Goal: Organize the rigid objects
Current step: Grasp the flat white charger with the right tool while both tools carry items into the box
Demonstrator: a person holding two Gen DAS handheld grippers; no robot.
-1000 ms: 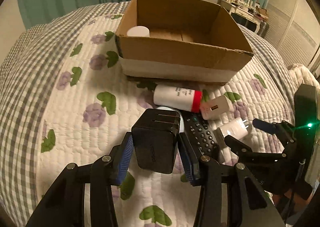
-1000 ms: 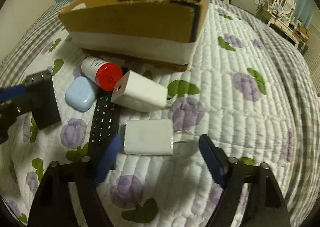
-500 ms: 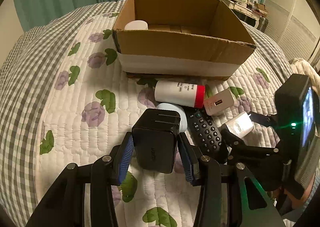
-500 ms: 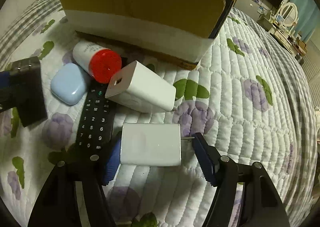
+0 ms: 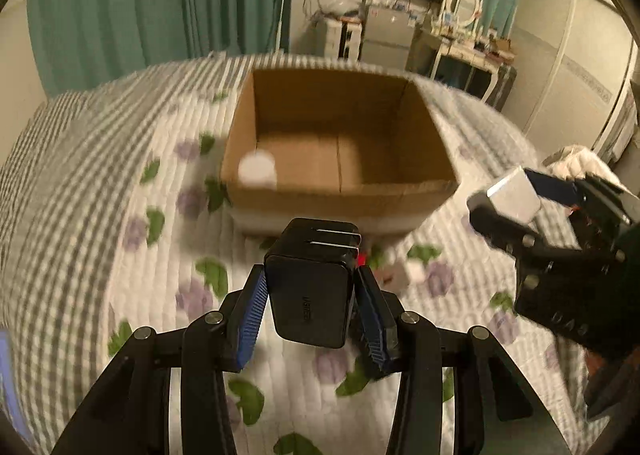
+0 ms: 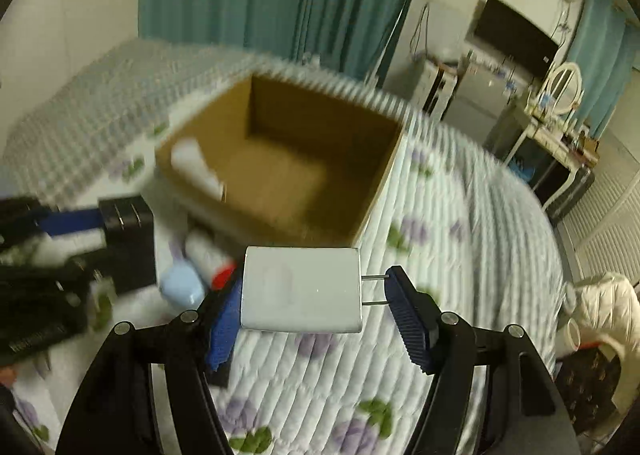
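- The black charger (image 5: 310,295) sat clamped between the pads of the left hand-held gripper (image 5: 310,309), held above the bed (image 5: 100,239) just short of the box's near wall.
- The white charger (image 6: 301,289) was pinched lengthwise in the right hand-held gripper (image 6: 308,307), one pad on its body, the other on its prongs.
- The cardboard box (image 5: 340,191) stood mid-bed, with one white item inside.
- Judged step: carrying both chargers to the box. Next, each must clear the near wall, then be released inside.
- A bottle (image 6: 208,255) and a pale blue case (image 6: 182,285) remained on the quilt.
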